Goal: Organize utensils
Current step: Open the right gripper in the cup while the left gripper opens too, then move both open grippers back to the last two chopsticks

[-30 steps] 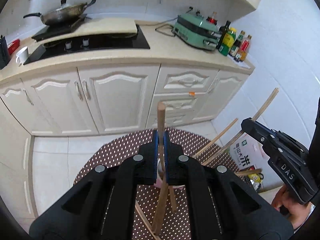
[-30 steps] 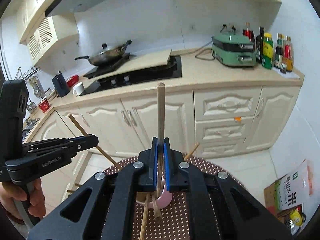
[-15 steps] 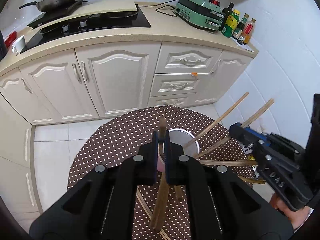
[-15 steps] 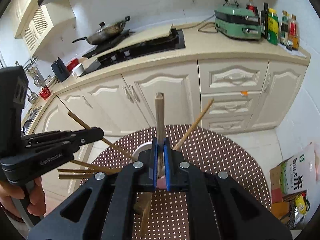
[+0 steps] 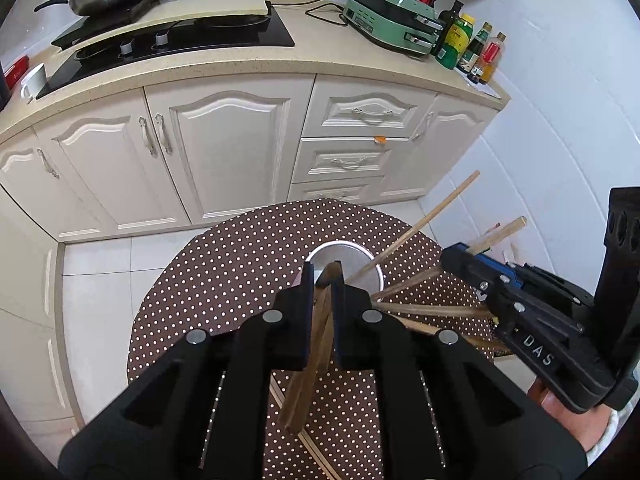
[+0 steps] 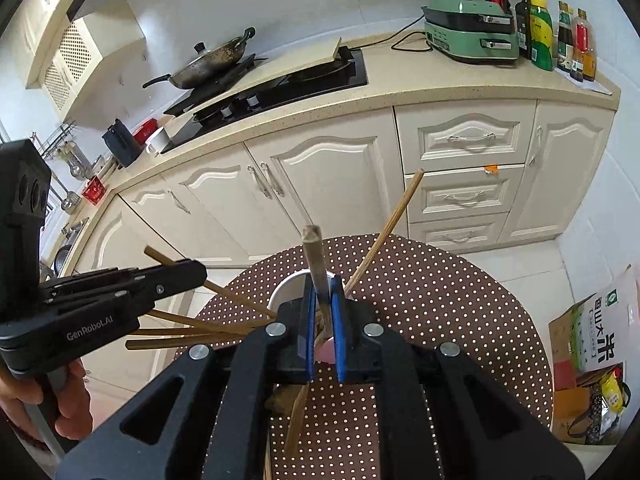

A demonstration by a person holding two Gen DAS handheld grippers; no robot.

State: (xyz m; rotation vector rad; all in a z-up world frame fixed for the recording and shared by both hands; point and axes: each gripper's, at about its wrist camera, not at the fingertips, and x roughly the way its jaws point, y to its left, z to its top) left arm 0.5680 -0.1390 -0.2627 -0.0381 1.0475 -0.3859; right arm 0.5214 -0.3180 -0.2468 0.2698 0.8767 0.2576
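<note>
Above the cup (image 5: 352,246), which stands on the table (image 5: 224,264) under a brown cloth with white dots, both hand-held grippers point downward.

Legible markings:
- The body of the right gripper (image 6: 323,284) carries the white letters "DAS", seen from the left wrist view.
- The body of the left gripper (image 5: 323,276) carries "GenRobot.AI", seen from the right wrist view.
- A rice bag (image 6: 596,332) on the floor, well right of the cup, bears large Chinese characters.
- The labels of the bottles (image 5: 456,40) on the counter, far behind the cup, are too small to read.

Left gripper: its jaws stand narrow and have just eased open slightly. The left-held chopstick (image 5: 316,340) runs slantwise through the gap. Its upper end lies against the right-hand finger, directly over the near rim of the cup. Its lower end hangs on the near side of the cup.

Right gripper: its jaws are likewise narrow and have just eased open slightly. The right-held chopstick (image 6: 314,256) stands between the blue pads (image 6: 339,320). Its blunt end projects beyond the fingertips, over the mouth of the cup.

Further chopsticks (image 5: 432,220) already lean in the cup, fanning outward over its rim. A hand (image 6: 60,404) grips the left gripper's handle, left of the cup.
</note>
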